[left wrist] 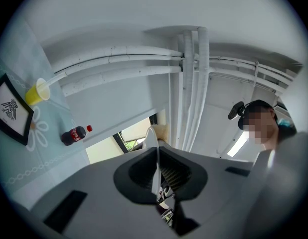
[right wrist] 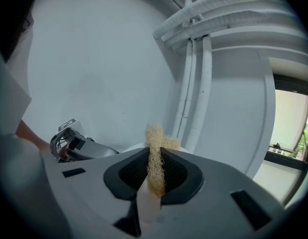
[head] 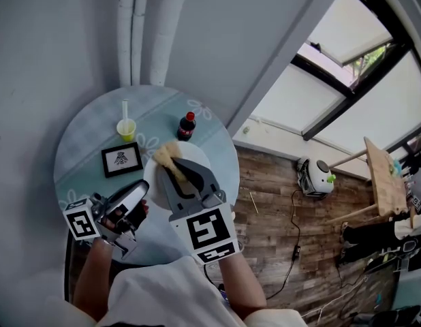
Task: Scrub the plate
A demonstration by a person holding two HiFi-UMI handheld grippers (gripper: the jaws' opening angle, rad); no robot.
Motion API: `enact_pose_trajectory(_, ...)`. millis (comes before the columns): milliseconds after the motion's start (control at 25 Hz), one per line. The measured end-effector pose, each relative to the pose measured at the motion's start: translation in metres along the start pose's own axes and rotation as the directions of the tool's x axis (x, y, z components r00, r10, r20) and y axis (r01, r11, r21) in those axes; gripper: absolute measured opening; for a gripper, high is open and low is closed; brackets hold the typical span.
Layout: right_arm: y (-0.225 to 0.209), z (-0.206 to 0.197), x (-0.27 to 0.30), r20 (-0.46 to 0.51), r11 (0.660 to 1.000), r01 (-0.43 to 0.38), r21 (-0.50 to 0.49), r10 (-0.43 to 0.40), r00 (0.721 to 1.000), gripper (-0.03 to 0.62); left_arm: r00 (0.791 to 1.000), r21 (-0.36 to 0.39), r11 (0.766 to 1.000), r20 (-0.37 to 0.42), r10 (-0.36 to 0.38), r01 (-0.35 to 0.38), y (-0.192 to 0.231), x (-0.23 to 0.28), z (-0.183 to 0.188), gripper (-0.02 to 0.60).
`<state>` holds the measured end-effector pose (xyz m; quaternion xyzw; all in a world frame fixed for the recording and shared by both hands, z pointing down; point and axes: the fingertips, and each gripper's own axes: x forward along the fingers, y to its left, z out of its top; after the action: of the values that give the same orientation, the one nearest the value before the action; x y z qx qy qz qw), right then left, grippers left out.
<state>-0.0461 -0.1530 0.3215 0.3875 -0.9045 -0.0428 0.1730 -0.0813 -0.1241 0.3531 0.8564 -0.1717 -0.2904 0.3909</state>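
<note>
We note a round table [head: 74,136] under a pale blue cloth. The white plate [head: 198,158] sits over the table's near right part. The left gripper [head: 142,189] has the plate by its near left rim. In the left gripper view its jaws are pressed together on the plate's thin edge [left wrist: 154,142], which shows edge-on. We cannot tell whether the plate's far side rests on the table.

The right gripper [head: 182,174] reaches across the plate from the near side. In the right gripper view its jaws are clamped on a tan loofah scrubber [right wrist: 155,158]. In the head view the scrubber's free end [head: 165,154] lies over the plate's far left rim. We cannot confirm contact.

Toward the table's far edge stands a yellow cup [head: 126,129] with a straw. A cola bottle [head: 186,126] stands just right of it, close to the plate's far rim. A black-framed picture [head: 122,159] lies flat left of the plate.
</note>
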Motion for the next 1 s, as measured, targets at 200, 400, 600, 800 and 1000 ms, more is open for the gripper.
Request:
enact_pose_trajectory(200, 0.014, 0.004, 0.0, 0.005, 0.999, -0.035, -0.008, 0.035, 0.999, 0.063, 1.0, 0.001, 1.0, -0.002, 0.005, -0.005, -0.001, -0.001, 0.0, 0.021)
enact_pose_trajectory(400, 0.027, 0.004, 0.0, 0.007, 0.998, -0.065, -0.002, 0.065, 0.998, 0.063, 1.0, 0.012, 1.0, -0.001, 0.01, -0.01, -0.001, -0.003, 0.001, 0.021)
enact_pose_trajectory(600, 0.039, 0.005, -0.002, 0.009, 0.995, -0.101, 0.006, 0.1, 0.995, 0.063, 1.0, 0.019, 1.0, 0.009, 0.017, -0.017, -0.003, -0.005, 0.004, 0.021)
enact_pose_trajectory(800, 0.054, 0.006, -0.004, 0.01, 0.991, -0.133, 0.016, 0.133, 0.991, 0.063, 0.999, 0.02, 1.0, 0.03, 0.018, -0.018, -0.006, -0.009, 0.009, 0.021)
enact_pose_trajectory(1000, 0.065, 0.002, -0.009, 0.007, 0.985, -0.166, 0.043, 0.166, 0.986, 0.063, 0.999, 0.017, 1.0, 0.044, 0.015, -0.016, -0.006, -0.011, 0.011, 0.021)
